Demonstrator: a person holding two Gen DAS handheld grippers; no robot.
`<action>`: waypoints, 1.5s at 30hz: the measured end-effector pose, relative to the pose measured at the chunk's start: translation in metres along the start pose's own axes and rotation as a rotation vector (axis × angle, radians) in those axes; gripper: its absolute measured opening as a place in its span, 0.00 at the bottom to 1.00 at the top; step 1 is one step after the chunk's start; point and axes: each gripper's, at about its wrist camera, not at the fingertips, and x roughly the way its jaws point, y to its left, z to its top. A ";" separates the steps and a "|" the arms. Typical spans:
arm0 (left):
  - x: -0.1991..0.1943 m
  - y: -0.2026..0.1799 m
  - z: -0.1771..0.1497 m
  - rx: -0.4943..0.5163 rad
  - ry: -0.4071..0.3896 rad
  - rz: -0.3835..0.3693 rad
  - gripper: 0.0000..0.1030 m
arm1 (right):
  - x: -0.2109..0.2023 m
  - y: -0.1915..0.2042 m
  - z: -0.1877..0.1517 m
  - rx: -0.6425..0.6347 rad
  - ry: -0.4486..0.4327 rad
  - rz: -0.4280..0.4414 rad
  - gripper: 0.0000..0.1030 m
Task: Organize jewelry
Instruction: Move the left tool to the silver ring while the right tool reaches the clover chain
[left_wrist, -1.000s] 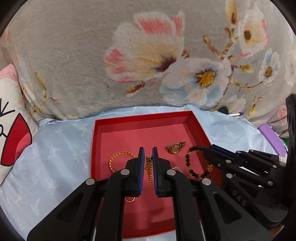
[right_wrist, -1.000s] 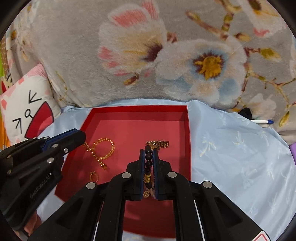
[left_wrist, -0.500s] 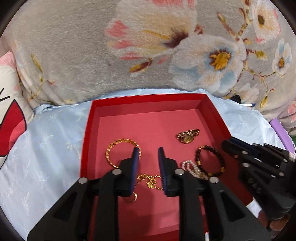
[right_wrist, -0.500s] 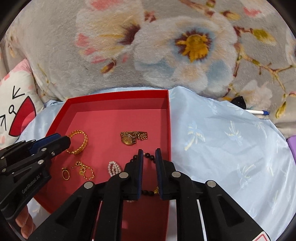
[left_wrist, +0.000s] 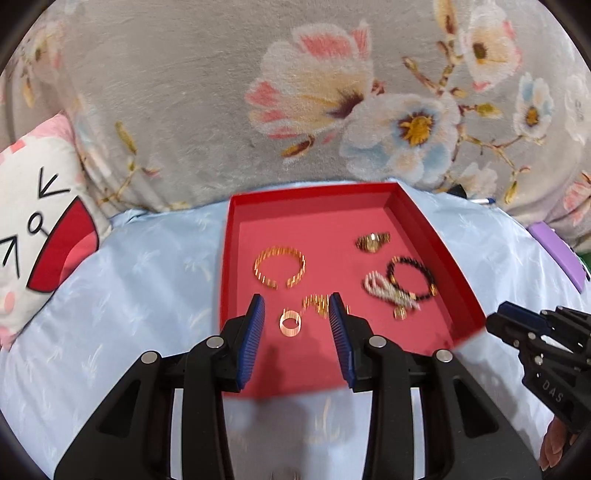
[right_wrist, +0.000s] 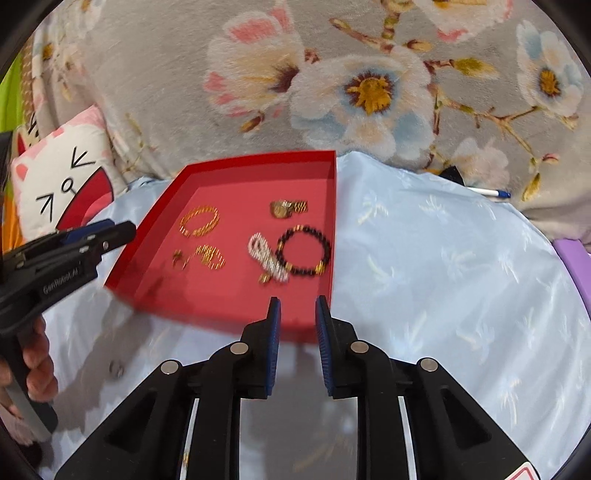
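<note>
Both grippers' fingers (left_wrist: 255, 332) opening, empty, near red tray (left_wrist: 458, 280); floral blanket (left_wrist: 184, 110) behind.

Both views are bright and evenly lit, with soft sheen on the blue sheet (right_wrist: 461, 266). Motion blur smears the jewelry (left_wrist: 280, 266) and tray (left_wrist: 469, 314) edge. Fisheye bending curves the edges; the corners are black. Faint shadows fall under the fingers (left_wrist: 255, 347).

Floral blanket (left_wrist: 184, 110) (grey), cat pillow (left_wrist: 33, 221)
</note>
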 end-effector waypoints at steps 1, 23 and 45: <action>-0.007 0.001 -0.006 -0.002 0.001 0.002 0.34 | -0.005 0.002 -0.007 -0.005 0.001 0.000 0.20; -0.065 0.018 -0.139 -0.033 0.114 -0.002 0.55 | -0.059 0.033 -0.135 0.024 0.148 0.092 0.25; -0.061 0.032 -0.147 -0.109 0.162 -0.031 0.58 | -0.041 0.074 -0.127 -0.020 0.167 0.154 0.30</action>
